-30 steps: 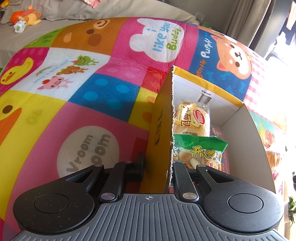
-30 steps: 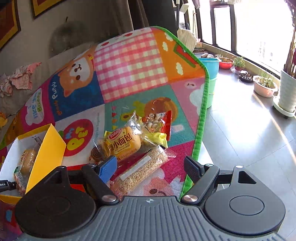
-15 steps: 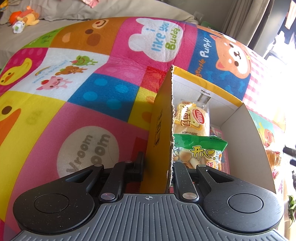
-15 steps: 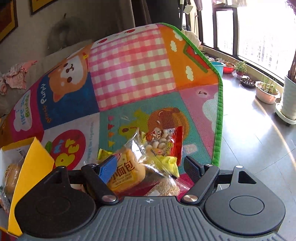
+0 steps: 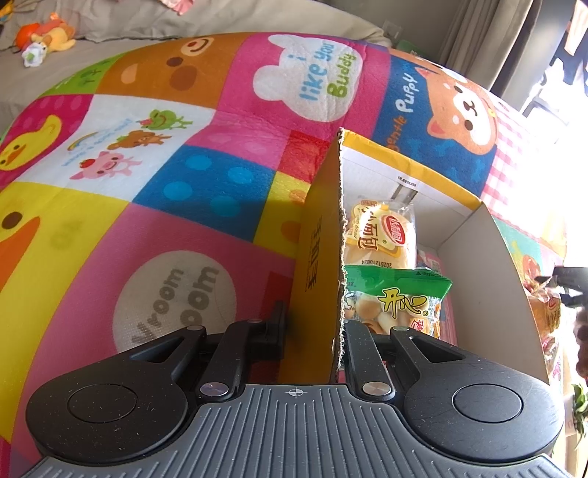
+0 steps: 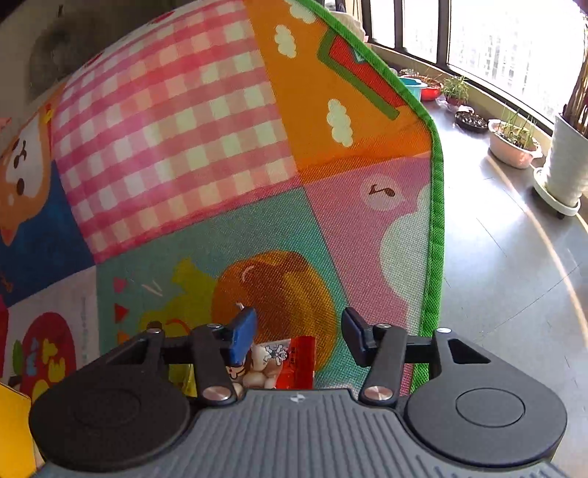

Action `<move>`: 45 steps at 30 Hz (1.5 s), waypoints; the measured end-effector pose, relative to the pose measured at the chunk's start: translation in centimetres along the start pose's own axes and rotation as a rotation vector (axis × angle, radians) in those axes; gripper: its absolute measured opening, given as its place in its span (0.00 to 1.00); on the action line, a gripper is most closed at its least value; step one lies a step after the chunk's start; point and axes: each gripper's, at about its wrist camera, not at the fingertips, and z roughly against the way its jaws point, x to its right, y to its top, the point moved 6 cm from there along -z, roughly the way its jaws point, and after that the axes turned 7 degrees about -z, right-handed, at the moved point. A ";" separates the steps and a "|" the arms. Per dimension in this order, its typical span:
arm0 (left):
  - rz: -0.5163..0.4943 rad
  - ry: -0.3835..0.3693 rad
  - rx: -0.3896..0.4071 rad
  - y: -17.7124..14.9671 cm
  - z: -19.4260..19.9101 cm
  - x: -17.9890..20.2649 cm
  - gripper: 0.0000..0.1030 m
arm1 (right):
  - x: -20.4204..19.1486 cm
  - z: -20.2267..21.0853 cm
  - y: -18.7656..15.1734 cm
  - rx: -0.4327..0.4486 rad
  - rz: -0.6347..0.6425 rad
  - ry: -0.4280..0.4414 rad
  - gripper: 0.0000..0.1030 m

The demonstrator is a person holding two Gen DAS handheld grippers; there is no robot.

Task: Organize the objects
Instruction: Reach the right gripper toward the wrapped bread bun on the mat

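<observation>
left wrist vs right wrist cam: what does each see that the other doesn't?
Left wrist only: the left tool shut on the yellow box wall, with a bread pack and green snack bag inside.
Right wrist only: the right tool over a red snack bag, jaws just closing but not pressing it; potted plants by the window.
Both: the play mat.

This is a home, most likely a living room. A bright children's play mat (image 5: 183,176) with cartoon animals covers the floor across most of both views. A grey sofa (image 5: 110,22) with soft toys (image 5: 44,33) on it fills the upper left of the left wrist view. Curtains (image 5: 477,33) hang at upper right. In the right wrist view, potted plants (image 6: 514,139) line a sunny window (image 6: 496,36) at upper right.
</observation>
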 end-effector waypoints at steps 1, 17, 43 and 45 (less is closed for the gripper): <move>0.001 -0.002 0.000 0.0 0.0 0.0 0.15 | 0.0 0.2 -0.4 0.001 0.018 0.002 0.48; 0.002 -0.005 0.003 0.0 0.0 -0.1 0.15 | 1.3 13.3 -14.7 -0.050 0.220 0.139 0.47; 0.004 -0.009 0.006 -0.1 0.1 -0.2 0.15 | -3.0 18.1 -22.0 -0.008 0.433 0.098 0.80; 0.004 -0.009 0.008 -0.1 0.1 -0.2 0.15 | -2.1 18.6 -21.7 -0.047 0.331 0.165 0.79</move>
